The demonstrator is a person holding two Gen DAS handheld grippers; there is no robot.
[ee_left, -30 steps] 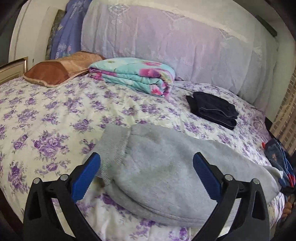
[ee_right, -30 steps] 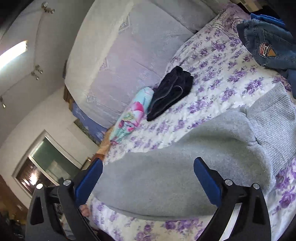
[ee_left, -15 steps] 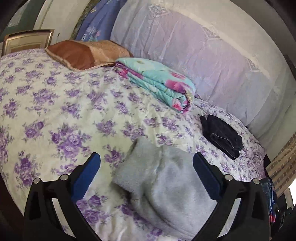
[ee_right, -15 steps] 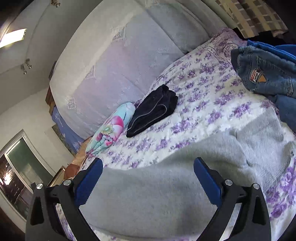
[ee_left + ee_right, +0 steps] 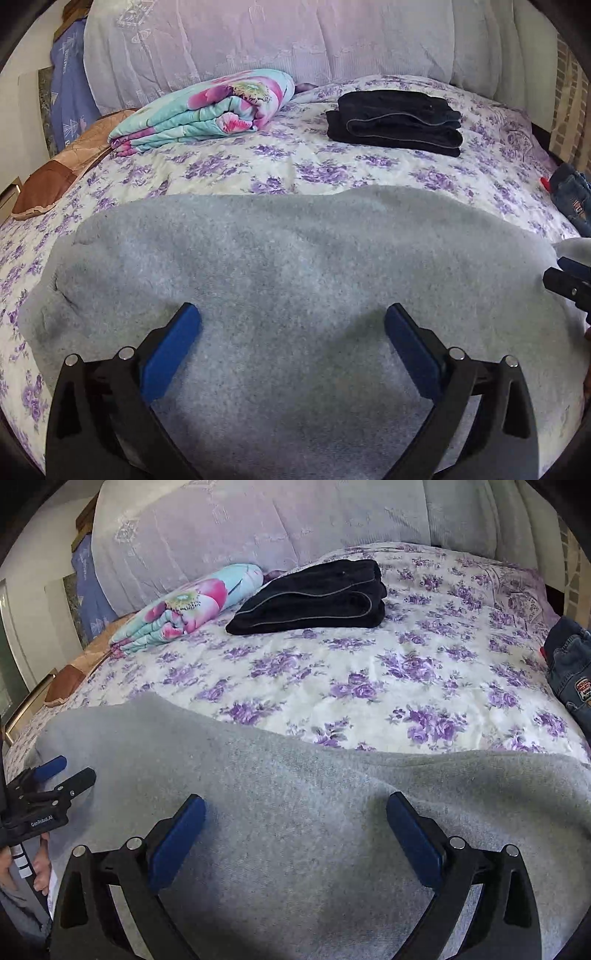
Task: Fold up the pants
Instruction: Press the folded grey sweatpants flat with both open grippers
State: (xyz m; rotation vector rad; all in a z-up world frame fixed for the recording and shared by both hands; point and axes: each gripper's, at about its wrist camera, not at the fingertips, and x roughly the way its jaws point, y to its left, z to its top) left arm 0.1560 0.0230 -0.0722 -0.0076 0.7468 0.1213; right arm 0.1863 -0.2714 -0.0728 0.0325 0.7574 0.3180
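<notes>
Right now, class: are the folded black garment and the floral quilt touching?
Apart. The left wrist view shows bare bedspread between the folded black garment and the floral quilt.

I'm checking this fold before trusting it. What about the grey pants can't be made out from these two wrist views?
- Near edge of the grey fleece pants: cut off by the bottom of both views and by the left gripper and right gripper, both with jaws spread.
- Pants' underside, number of layers: hidden by their top surface.
- Blue denim garment: cut off by the right edge in both views.
</notes>
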